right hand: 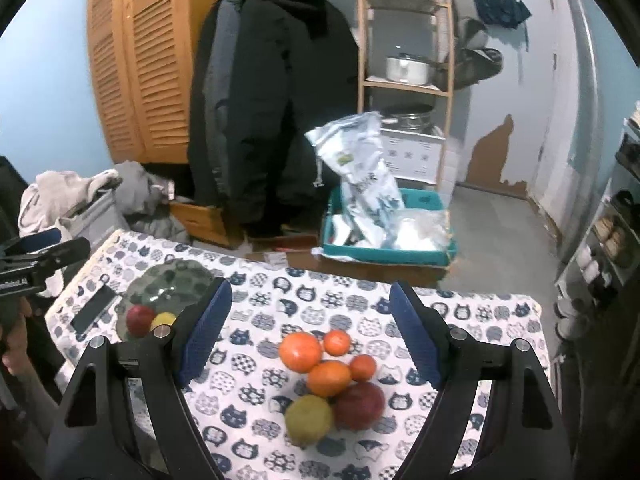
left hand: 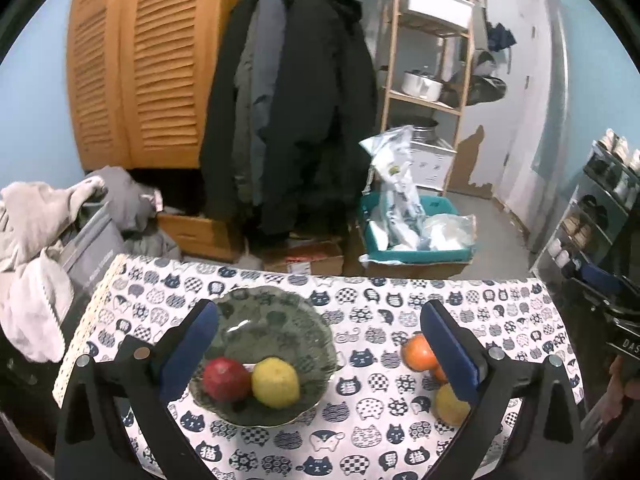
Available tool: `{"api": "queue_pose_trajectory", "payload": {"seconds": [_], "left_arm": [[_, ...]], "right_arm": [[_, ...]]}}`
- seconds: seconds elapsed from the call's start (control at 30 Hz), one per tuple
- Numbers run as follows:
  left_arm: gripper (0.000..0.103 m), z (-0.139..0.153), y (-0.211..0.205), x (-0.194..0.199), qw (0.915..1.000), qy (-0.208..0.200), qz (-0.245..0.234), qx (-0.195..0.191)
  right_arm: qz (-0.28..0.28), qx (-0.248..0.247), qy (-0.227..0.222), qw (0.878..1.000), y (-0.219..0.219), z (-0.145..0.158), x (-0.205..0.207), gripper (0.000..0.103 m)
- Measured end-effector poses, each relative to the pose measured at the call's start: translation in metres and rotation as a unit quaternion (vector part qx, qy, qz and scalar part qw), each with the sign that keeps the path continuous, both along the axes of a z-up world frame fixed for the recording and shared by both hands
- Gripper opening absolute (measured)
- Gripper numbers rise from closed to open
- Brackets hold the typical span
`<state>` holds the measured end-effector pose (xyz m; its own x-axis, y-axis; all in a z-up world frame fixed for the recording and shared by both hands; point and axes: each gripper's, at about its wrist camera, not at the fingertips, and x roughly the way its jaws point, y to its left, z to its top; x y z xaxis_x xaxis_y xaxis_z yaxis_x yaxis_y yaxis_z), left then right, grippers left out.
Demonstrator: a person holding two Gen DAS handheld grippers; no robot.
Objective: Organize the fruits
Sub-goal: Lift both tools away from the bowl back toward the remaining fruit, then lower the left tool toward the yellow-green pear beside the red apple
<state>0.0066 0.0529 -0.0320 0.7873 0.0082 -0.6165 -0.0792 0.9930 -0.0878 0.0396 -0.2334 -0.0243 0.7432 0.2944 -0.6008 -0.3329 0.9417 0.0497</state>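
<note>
A green glass bowl [left hand: 276, 316] sits on the cat-print table and holds a red apple [left hand: 226, 378] and a yellow lemon [left hand: 276, 382]. My left gripper [left hand: 318, 354] is open and empty above the bowl's near side. In the right wrist view a pile of fruit lies on the cloth: a large orange [right hand: 300, 351], a mid orange [right hand: 329, 378], two small oranges [right hand: 337, 342], a red apple [right hand: 359, 405] and a yellow-green lemon [right hand: 309, 419]. My right gripper [right hand: 310, 330] is open and empty over this pile. The bowl [right hand: 172, 280] shows far left there.
A black phone [right hand: 94, 307] lies left of the bowl. The table [left hand: 360, 440] has its far edge near a teal box of bags [left hand: 412, 236] on the floor. Coats, a wooden cabinet and a shelf stand behind. Laundry is piled at left.
</note>
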Motion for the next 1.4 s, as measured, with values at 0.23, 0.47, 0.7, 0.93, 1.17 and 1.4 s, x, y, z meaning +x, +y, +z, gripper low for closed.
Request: {"api": "queue_pose_trajectory", "payload": {"seconds": [0.23,0.47,0.7,0.93,1.17,1.4], "left_arm": [[0.102,0.001,-0.029,0.007,0.9996,0.003,-0.027,0.003],[0.102,-0.008,-0.059,0.019,0.9980,0.025,-0.057,0.003],[0.102,-0.025,-0.083,0.027,0.9956,0.049,-0.079,0.009],[0.102,-0.050,-0.107,0.038,0.9909,0.087,-0.103,0.007],[0.102,-0.085,-0.124,0.051,0.9842,0.133,-0.116,0.012],[0.102,-0.119,-0.138,0.060,0.9761,0.176,-0.127,0.015]], "right_arm": [[-0.026,-0.002,0.007,1.000,-0.027,-0.008,-0.003,0.082],[-0.044,-0.001,0.022,0.999,-0.047,-0.019,-0.002,0.082],[-0.054,-0.002,0.042,0.998,-0.064,-0.030,-0.001,0.082],[-0.060,-0.020,0.072,0.995,-0.069,-0.050,0.004,0.082],[-0.058,-0.038,0.120,0.990,-0.070,-0.083,0.012,0.082],[-0.063,-0.044,0.171,0.982,-0.072,-0.116,0.019,0.082]]}}
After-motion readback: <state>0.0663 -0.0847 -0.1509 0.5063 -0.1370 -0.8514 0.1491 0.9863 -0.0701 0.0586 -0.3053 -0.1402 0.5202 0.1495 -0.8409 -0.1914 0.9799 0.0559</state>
